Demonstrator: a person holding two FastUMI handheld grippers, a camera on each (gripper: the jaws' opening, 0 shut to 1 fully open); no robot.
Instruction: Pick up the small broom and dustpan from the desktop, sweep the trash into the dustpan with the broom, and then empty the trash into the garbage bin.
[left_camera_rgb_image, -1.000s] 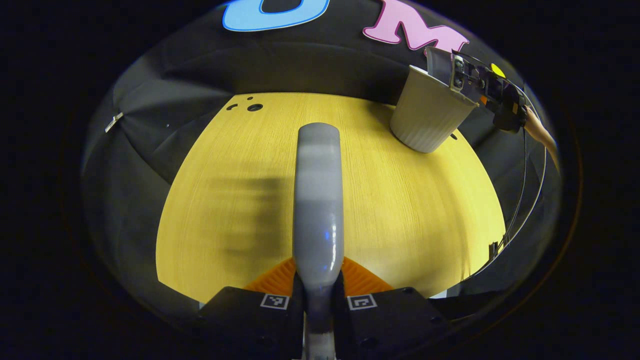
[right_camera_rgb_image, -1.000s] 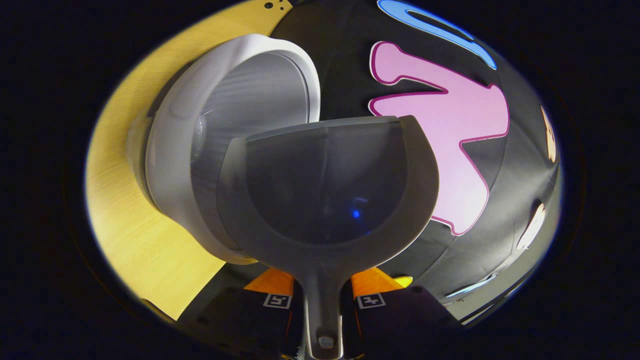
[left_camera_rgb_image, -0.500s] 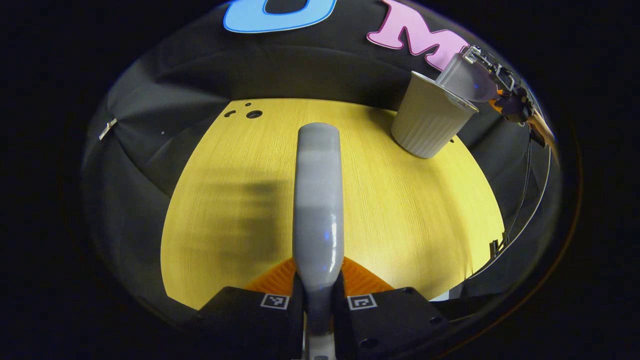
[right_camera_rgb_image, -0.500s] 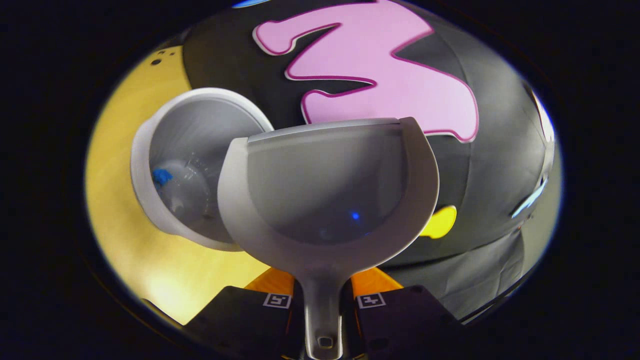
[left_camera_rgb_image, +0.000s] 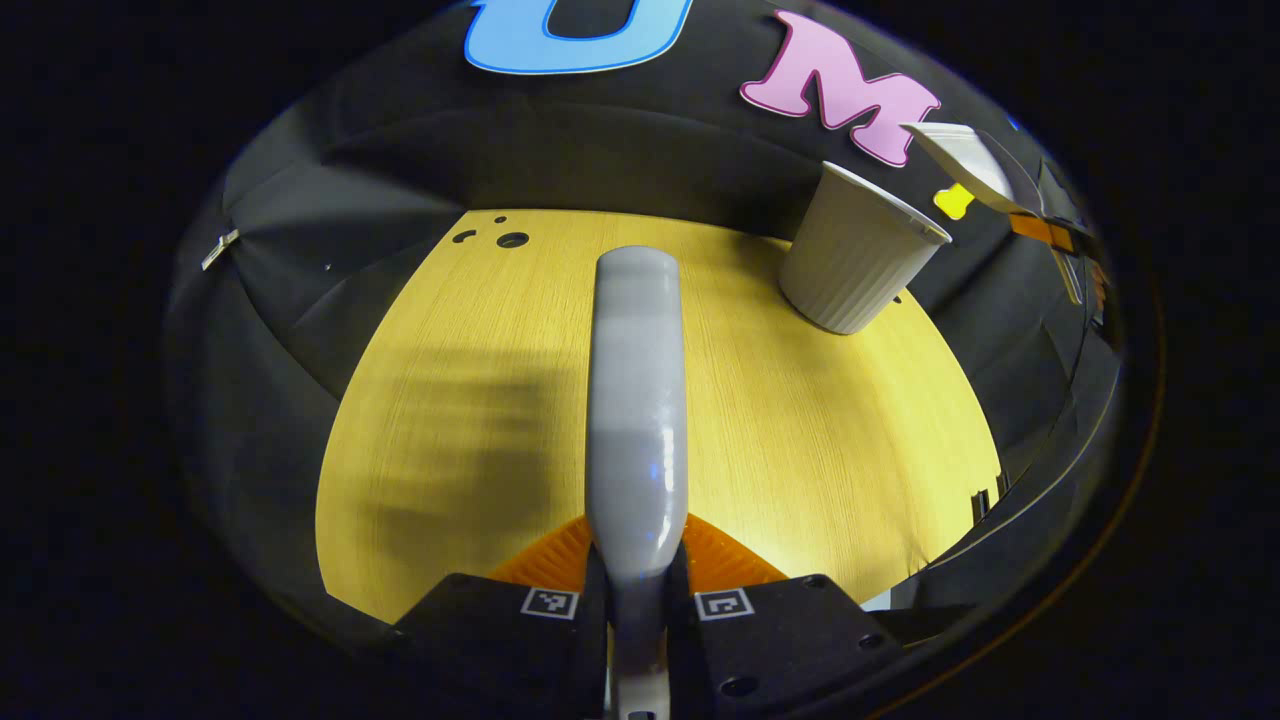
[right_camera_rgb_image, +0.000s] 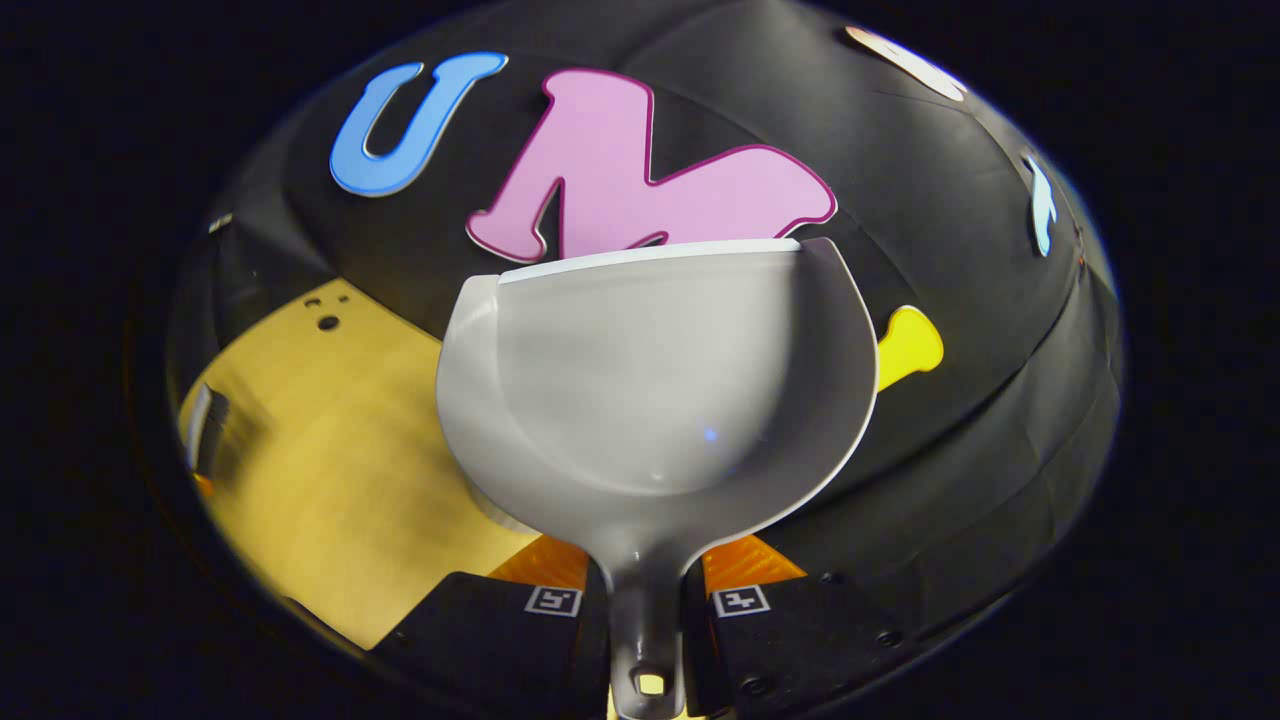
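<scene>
My left gripper (left_camera_rgb_image: 637, 565) is shut on the grey small broom (left_camera_rgb_image: 637, 400), which points forward over the yellow desktop (left_camera_rgb_image: 800, 440). The white ribbed garbage bin (left_camera_rgb_image: 850, 262) stands upright at the far right of the desktop. Above and to the right of its rim hangs the pale dustpan (left_camera_rgb_image: 968, 162), clear of the bin. My right gripper (right_camera_rgb_image: 645, 585) is shut on the handle of the grey dustpan (right_camera_rgb_image: 655, 390). I see no trash in the pan, which is held about level in front of the booth wall. The pan hides the bin in the right gripper view.
Small dark holes (left_camera_rgb_image: 510, 240) mark the far left corner of the desktop. In the right gripper view the desktop (right_camera_rgb_image: 330, 450) lies to the lower left, with the broom's bristles (right_camera_rgb_image: 205, 430) at its far left edge. Black cloth surrounds the table.
My right gripper has swung the dustpan from its tip over the bin's mouth up and away to the right, levelling it. The left gripper and broom have barely moved.
</scene>
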